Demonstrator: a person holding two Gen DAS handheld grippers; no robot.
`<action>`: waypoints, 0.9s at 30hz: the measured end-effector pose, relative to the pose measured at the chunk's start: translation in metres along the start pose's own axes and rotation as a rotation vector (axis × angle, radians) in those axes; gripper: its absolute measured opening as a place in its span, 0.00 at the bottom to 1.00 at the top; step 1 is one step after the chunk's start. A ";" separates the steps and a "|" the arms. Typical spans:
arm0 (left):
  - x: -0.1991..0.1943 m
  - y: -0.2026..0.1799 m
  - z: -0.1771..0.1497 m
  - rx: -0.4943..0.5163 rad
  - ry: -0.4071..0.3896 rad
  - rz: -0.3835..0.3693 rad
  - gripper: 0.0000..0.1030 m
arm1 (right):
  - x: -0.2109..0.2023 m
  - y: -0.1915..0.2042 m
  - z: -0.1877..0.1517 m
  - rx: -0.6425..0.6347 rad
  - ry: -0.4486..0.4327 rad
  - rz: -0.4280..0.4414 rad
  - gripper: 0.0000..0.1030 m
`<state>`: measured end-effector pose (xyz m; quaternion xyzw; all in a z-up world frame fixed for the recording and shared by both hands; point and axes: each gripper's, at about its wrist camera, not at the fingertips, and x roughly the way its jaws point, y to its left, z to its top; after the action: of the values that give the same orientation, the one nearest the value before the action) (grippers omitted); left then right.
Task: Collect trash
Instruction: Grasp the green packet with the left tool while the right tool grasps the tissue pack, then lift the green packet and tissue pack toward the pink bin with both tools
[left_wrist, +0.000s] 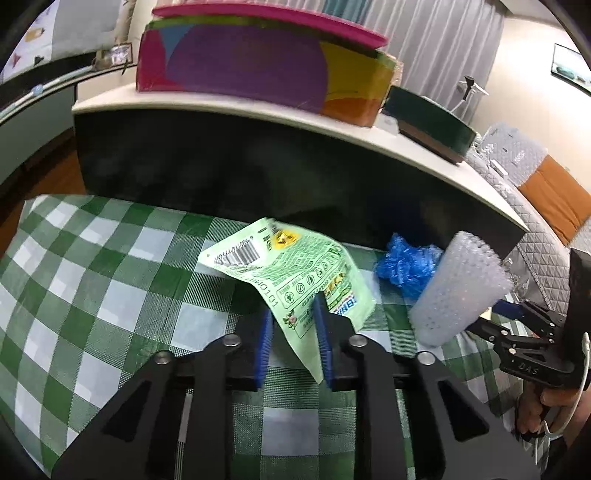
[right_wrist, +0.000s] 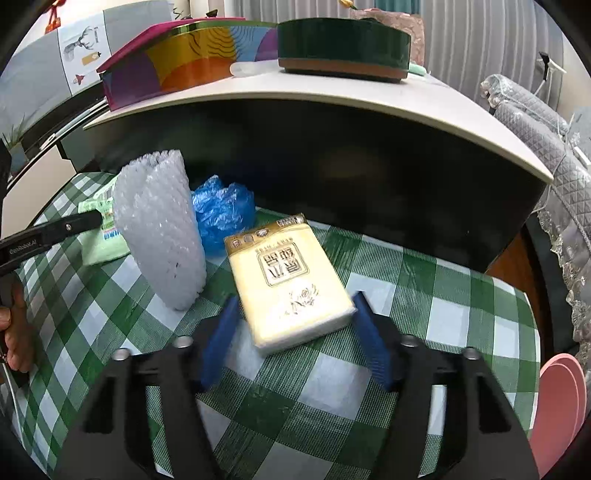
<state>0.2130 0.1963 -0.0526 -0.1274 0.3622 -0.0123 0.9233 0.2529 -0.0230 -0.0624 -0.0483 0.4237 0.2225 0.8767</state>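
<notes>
While left gripper (left_wrist: 293, 314) is pinching the green wrapper (left_wrist: 295, 269), right gripper (right_wrist: 291, 314) is straddling the tissue pack (right_wrist: 288, 280), jaws apart, not gripping.

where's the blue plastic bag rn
The blue plastic bag lies crumpled on the checked cloth, between the bubble wrap roll and the tissue pack.

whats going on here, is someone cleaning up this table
Yes. A person is picking trash off a green checked tablecloth with a handheld gripper in each hand. The left gripper has a green wrapper between its fingers, one end lifted off the cloth. The right gripper straddles a yellow tissue pack lying flat, its fingers not clearly pressing on it. A roll of bubble wrap and a crumpled blue plastic bag sit untouched near the wrapper.
</notes>
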 end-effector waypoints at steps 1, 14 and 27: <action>-0.003 -0.002 0.001 0.008 -0.008 -0.001 0.16 | -0.001 -0.001 -0.001 0.006 0.000 0.008 0.56; -0.038 -0.041 0.004 0.112 -0.078 0.024 0.01 | -0.081 -0.005 -0.030 0.016 -0.073 -0.037 0.54; -0.092 -0.071 -0.022 0.109 -0.126 0.050 0.01 | -0.172 -0.009 -0.050 -0.001 -0.137 -0.077 0.54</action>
<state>0.1354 0.1336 0.0106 -0.0684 0.3055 -0.0009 0.9497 0.1273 -0.1045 0.0364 -0.0496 0.3605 0.1916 0.9115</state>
